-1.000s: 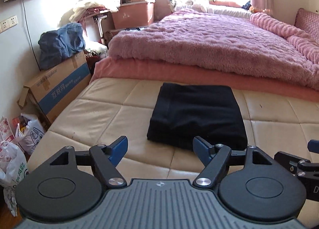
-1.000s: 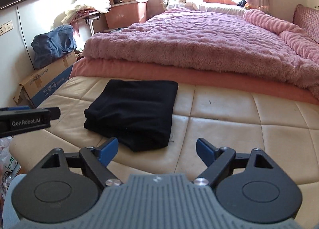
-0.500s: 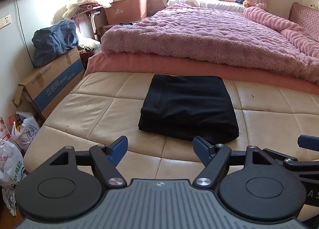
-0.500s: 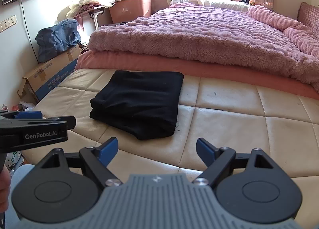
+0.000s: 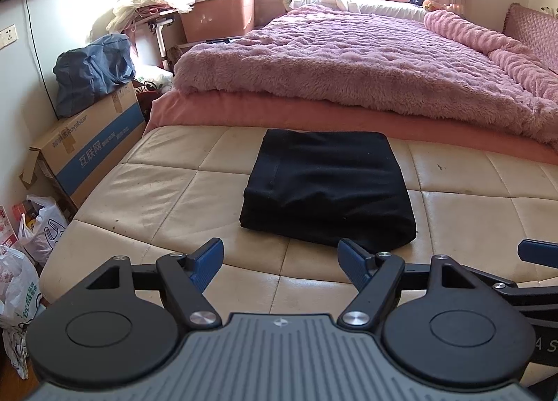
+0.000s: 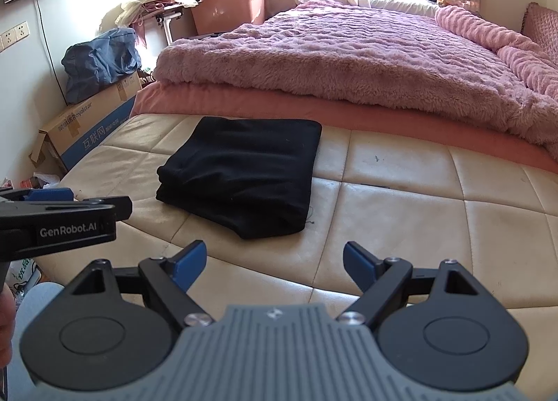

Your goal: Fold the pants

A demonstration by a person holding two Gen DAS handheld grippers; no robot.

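lying folded into a neat rectangle, the black pants (image 5: pixel 327 188) rest on the cream quilted mattress (image 5: pixel 157 191), just in front of the pink fuzzy blanket (image 5: pixel 348 62). the left gripper (image 5: pixel 280 263) and the right gripper (image 6: pixel 273 261) both hang released and empty, near the pants without touching them.

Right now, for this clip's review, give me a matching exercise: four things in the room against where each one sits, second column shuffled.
Things:
1. folded black pants
2. fluffy pink blanket
3. dark blue bag
4. white plastic bags

Places:
A. on top of the cardboard box
B. flat on the cream quilted cushion, ahead of both open grippers
C. on the floor, below the near end of the box
D. spread over the bed, beyond the pants

Pairs: 1-B, 2-D, 3-A, 4-C
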